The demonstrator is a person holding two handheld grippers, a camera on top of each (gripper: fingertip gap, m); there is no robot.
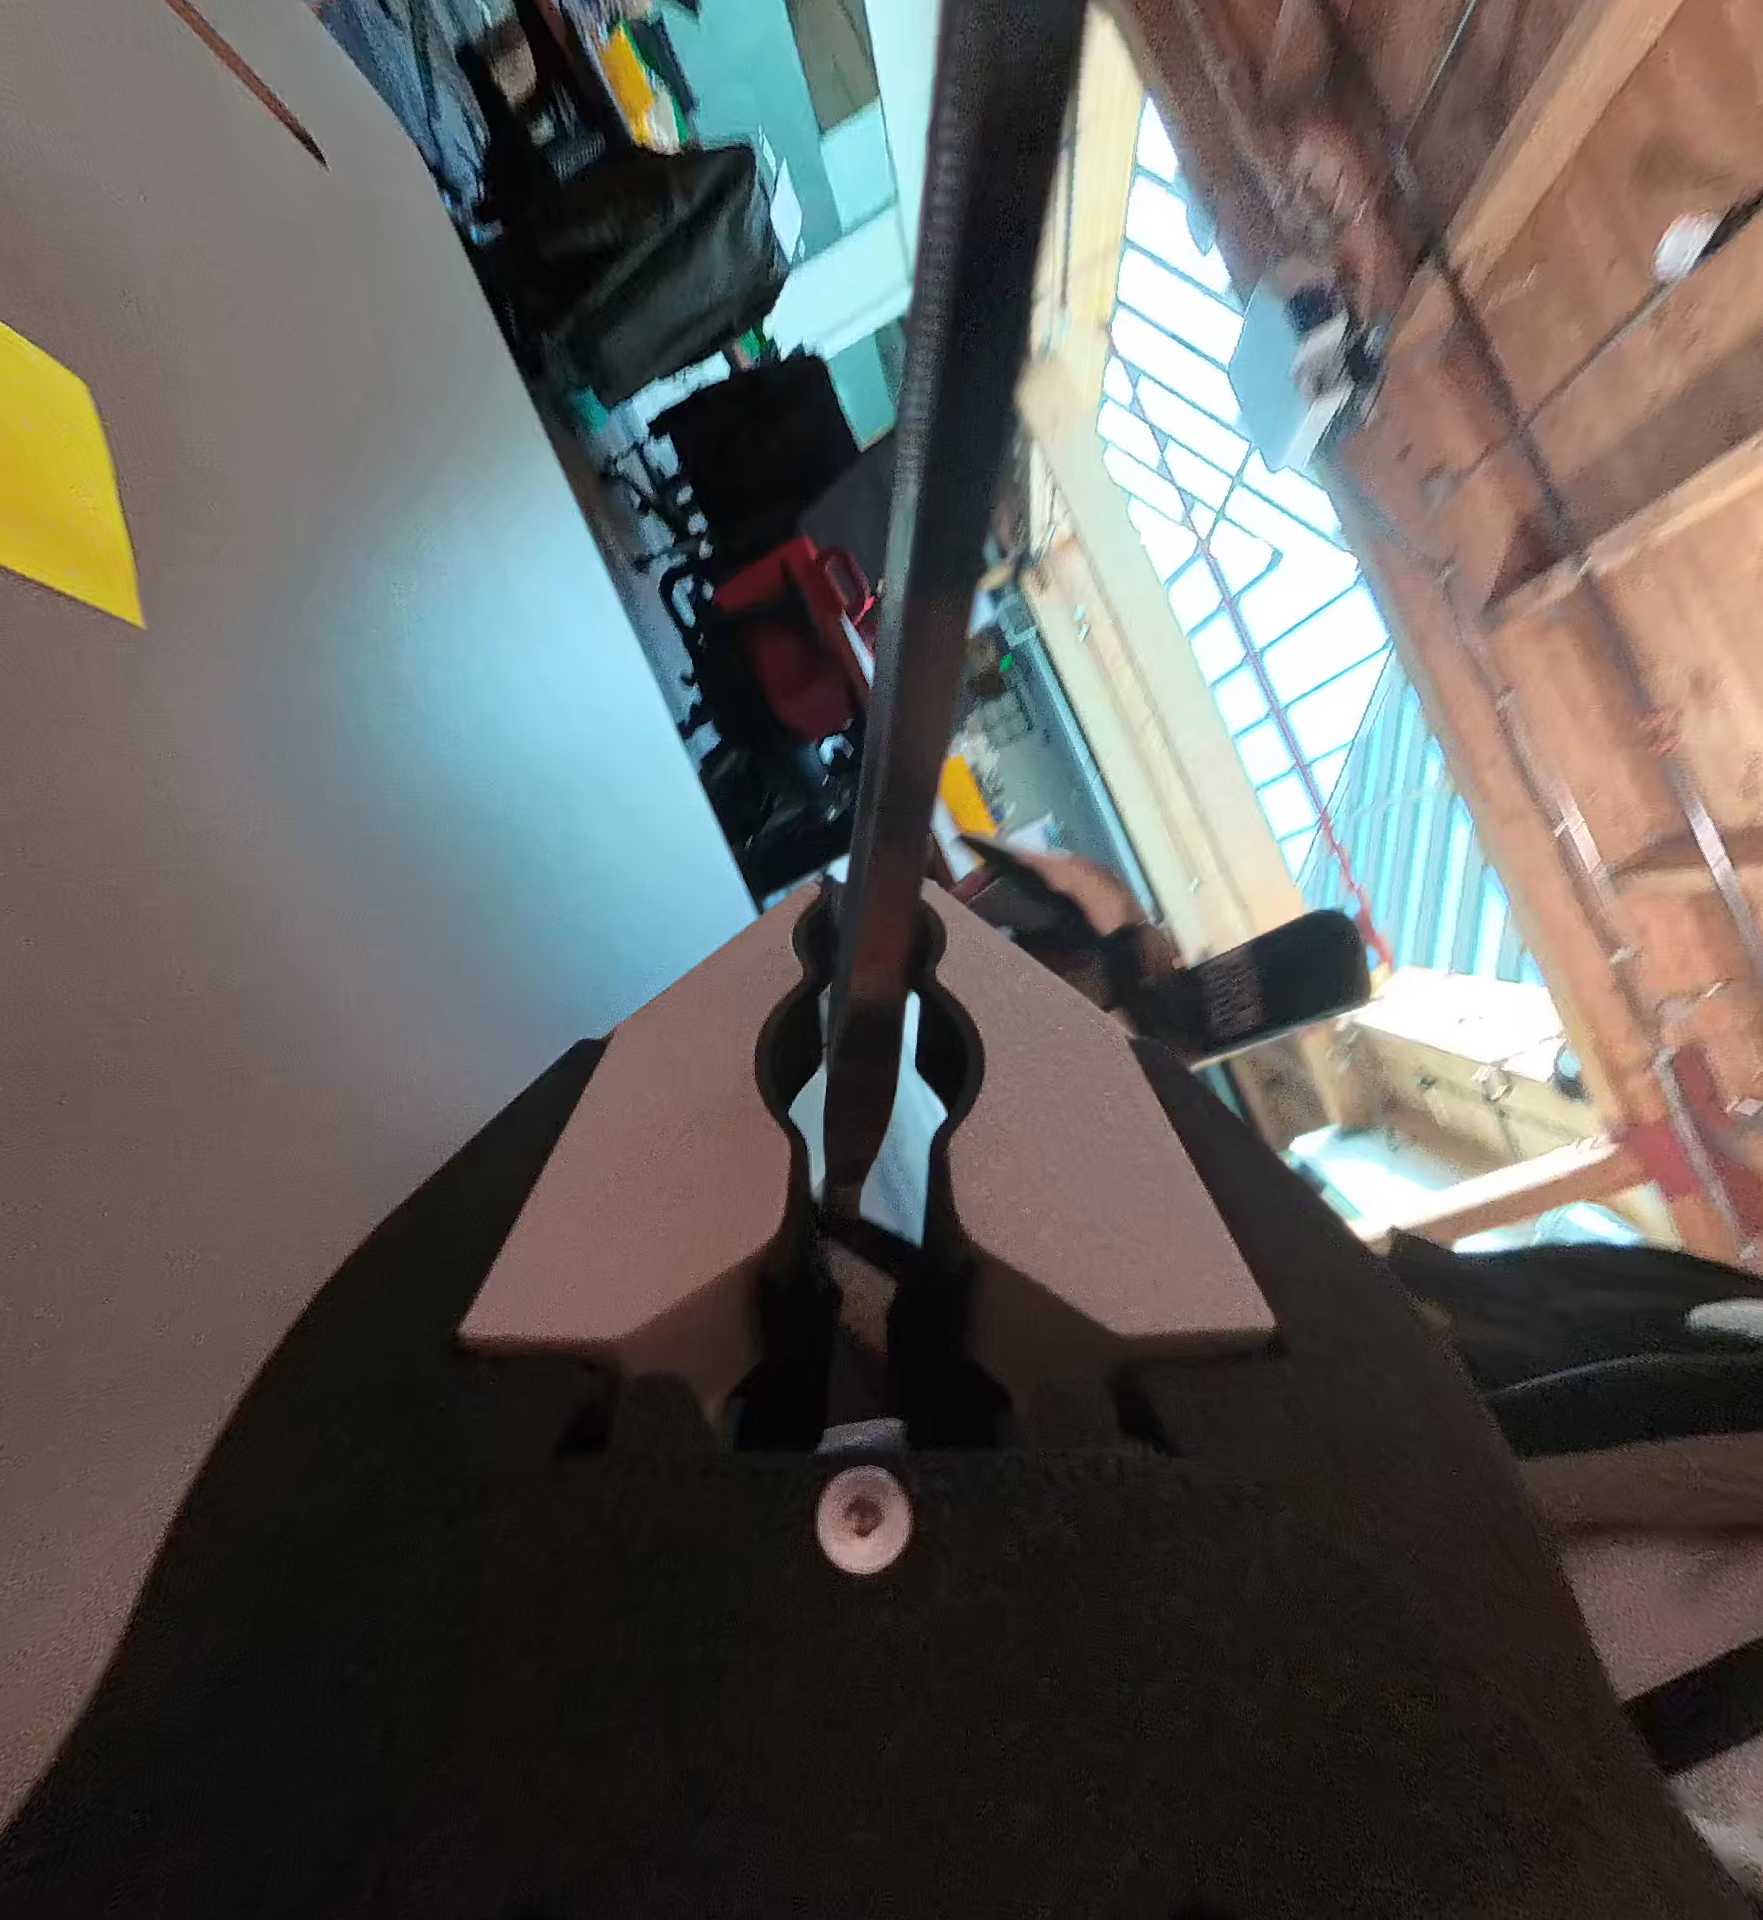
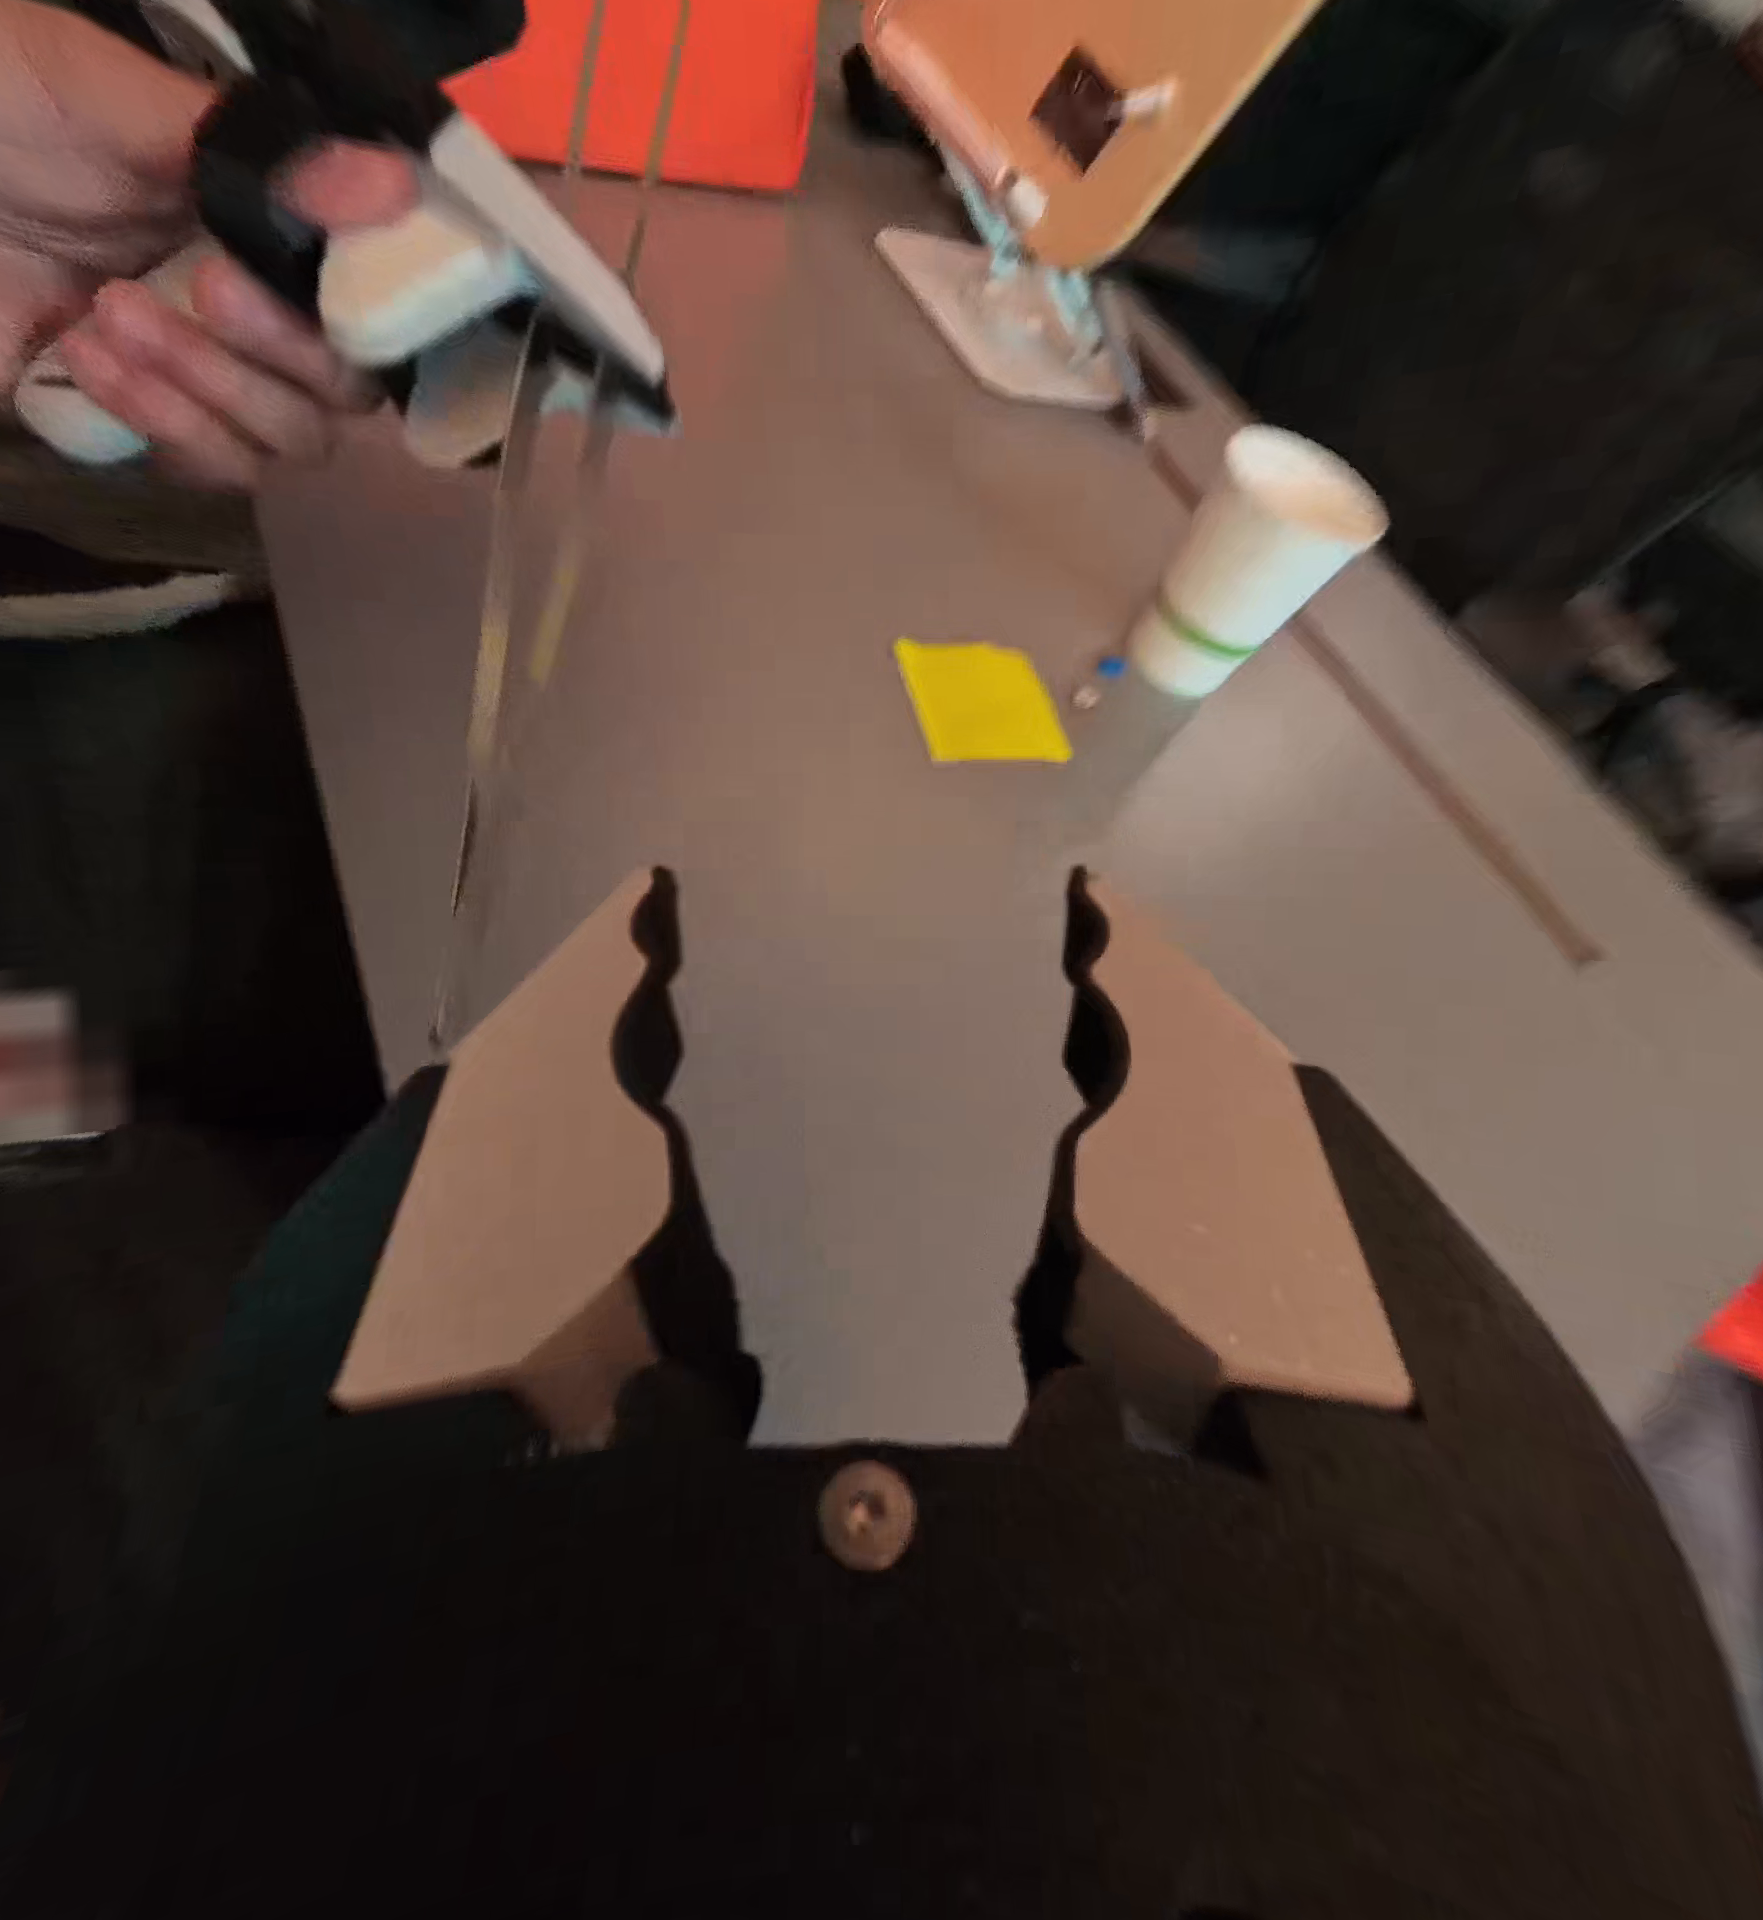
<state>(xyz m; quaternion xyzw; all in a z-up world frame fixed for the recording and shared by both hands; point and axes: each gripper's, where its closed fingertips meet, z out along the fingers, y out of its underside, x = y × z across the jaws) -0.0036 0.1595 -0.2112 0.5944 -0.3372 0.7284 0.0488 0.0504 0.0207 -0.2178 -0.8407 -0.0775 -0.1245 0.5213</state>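
Pinching a long black ribbed strap [image 1: 918,582], the left gripper [image 1: 872,940] is pressed together on it, so the strap is held taut above the grey tabletop [image 1: 285,831]. The right gripper [image 2: 869,904] is spread, empty, above a yellow square sheet [image 2: 981,701] beside a white paper cup [image 2: 1251,561].

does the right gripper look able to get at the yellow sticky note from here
Probably yes: the right gripper is open and empty, and bare table lies between it and the yellow note. The paper cup stands off to one side.

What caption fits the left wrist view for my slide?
Left gripper shut on a black strap, tilted beside a grey table bearing a yellow note.
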